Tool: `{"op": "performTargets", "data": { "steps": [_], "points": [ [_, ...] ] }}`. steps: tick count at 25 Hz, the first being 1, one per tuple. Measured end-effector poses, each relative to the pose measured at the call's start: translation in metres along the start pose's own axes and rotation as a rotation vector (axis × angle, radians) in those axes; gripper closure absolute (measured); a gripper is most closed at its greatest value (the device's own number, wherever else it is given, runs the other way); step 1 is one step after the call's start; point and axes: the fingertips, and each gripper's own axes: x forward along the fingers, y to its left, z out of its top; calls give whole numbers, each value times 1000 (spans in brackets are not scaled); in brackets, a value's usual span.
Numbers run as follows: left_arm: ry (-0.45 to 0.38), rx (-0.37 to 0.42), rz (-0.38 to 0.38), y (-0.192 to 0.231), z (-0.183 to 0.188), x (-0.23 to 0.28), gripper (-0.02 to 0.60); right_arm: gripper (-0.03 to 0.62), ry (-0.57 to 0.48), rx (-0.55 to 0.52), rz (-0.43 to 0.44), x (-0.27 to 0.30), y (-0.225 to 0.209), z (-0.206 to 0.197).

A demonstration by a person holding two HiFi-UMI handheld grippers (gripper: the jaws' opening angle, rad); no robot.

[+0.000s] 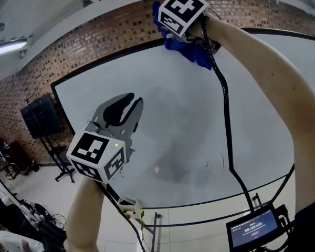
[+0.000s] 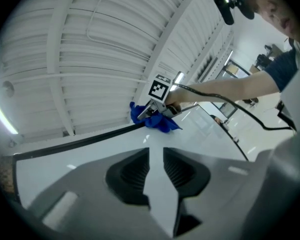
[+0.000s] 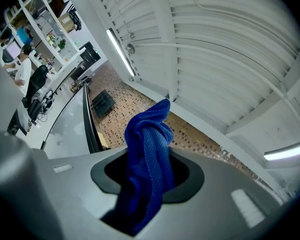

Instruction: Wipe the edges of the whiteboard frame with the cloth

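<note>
Pinched in the right gripper [image 3: 149, 180] at the top edge of the whiteboard frame [image 2: 93, 137], with the empty left gripper [image 2: 156, 169] pressed almost together below that edge, the blue cloth [image 1: 195, 55] could be dragged off the narrow rail, leaving stretches unwiped.

Almost nothing legible. The small screen [image 1: 253, 229], low and well off to the right of the left hand-held gripper [image 2: 156, 171], shows a line of light digits in timer format, too small to read for sure. The left cube [image 1: 97, 156] on that gripper and the right cube [image 1: 181, 10] on the right hand-held gripper [image 3: 149, 176] carry only black-and-white square marker patterns, not letters or numbers. The whiteboard [image 1: 199, 119] beyond both has faint thin scribbles [image 1: 216, 164], below the right hand-held gripper, not readable as words.
</note>
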Motion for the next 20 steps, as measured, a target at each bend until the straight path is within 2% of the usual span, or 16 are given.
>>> {"op": "performTargets", "data": {
  "steps": [6, 14, 20],
  "points": [
    [-44, -14, -55, -8, 3, 22, 495, 442, 49, 20, -57, -7, -34, -30],
    [-115, -76, -164, -23, 3, 31, 495, 442, 133, 60, -169, -37, -69, -58],
    [-128, -113, -179, -26, -16, 51, 495, 442, 113, 120, -214, -41, -97, -91]
  ]
}}
